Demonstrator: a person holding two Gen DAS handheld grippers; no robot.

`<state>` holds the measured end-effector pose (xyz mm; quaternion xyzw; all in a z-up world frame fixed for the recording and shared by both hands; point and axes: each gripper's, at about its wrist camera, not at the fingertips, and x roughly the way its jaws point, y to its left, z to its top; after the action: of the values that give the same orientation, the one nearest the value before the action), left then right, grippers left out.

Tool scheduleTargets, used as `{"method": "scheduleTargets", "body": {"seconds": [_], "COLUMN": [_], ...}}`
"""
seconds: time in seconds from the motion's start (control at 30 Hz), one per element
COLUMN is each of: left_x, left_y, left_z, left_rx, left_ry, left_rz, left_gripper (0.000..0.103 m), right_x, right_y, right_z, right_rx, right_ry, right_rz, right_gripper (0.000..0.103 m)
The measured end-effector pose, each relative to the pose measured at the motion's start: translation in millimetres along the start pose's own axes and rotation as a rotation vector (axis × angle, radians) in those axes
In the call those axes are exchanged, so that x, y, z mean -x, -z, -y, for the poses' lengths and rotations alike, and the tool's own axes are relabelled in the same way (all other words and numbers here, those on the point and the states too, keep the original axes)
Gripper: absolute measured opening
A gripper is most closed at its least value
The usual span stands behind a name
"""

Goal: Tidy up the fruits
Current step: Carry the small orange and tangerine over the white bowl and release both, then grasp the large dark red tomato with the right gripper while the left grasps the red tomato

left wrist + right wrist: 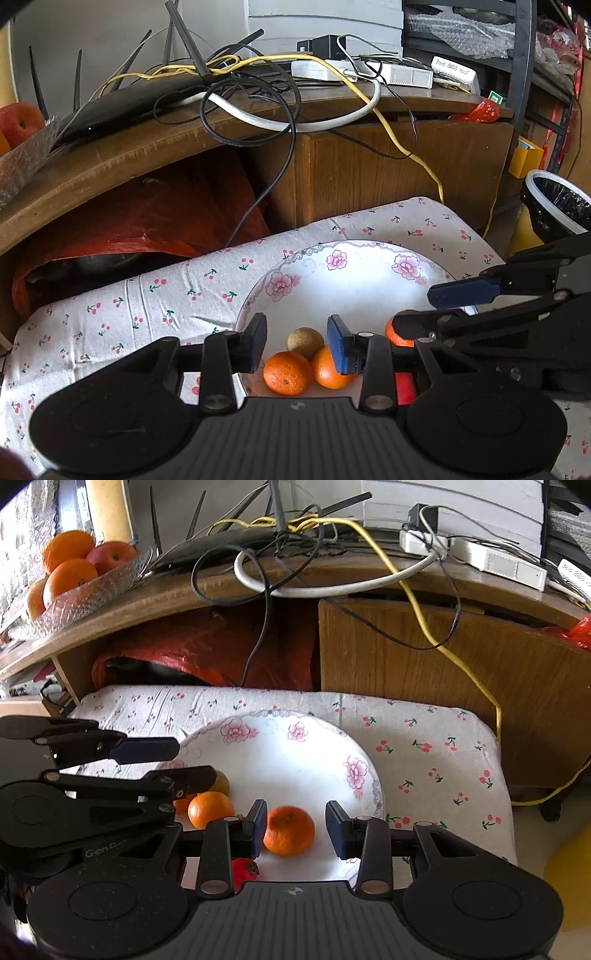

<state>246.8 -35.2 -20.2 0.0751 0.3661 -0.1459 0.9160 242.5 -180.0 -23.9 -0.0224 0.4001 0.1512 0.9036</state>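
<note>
Hovering over the floral plate (pixel 354 288), the left gripper (pixel 296 341) stands with fingers apart around nothing; two oranges (pixel 287 373) and a brown fruit (pixel 305 342) lie below it. Right wrist view: the right gripper (pixel 295 827), fingers apart, brackets an orange (pixel 289 830) on the plate (pixel 295 753), unclamped.

Soft daylight, plate (pixel 347 295) glare, fisheye-warped edges

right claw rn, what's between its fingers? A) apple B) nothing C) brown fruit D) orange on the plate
D: the open right claw straddles an orange sitting on the plate, fingers not closed on it.
</note>
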Motion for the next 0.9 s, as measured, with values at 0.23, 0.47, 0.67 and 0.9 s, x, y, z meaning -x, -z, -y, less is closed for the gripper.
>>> {"method": "scheduleTargets", "body": {"seconds": [0.23,0.47,0.67,0.9], "left_x": [13,37,64,86], "left_y": [-5,-4,13,36], "left_z": [-3,-10,-20,-30], "left_rx": [0.008,0.026,0.060,0.095], "left_ry": [-0.011,-0.019,-0.029,-0.030], "left_rz": [0.017,0.021,0.005,-0.023], "left_gripper": [0.044,0.045,0.045,0.046], "right_x": [9,26,46,54], "right_y": [-2,3,15,38], "right_z": [-1,-10,-26,-55], "right_rx": [-0.004,0.011,0.034,0.070], "right_ry": [-0.009,-0.043,-0.093,-0.166], "right_rz": [0.022,0.031,0.024,-0.036], "right_gripper": [0.032,0.032,0.034,0.035]}}
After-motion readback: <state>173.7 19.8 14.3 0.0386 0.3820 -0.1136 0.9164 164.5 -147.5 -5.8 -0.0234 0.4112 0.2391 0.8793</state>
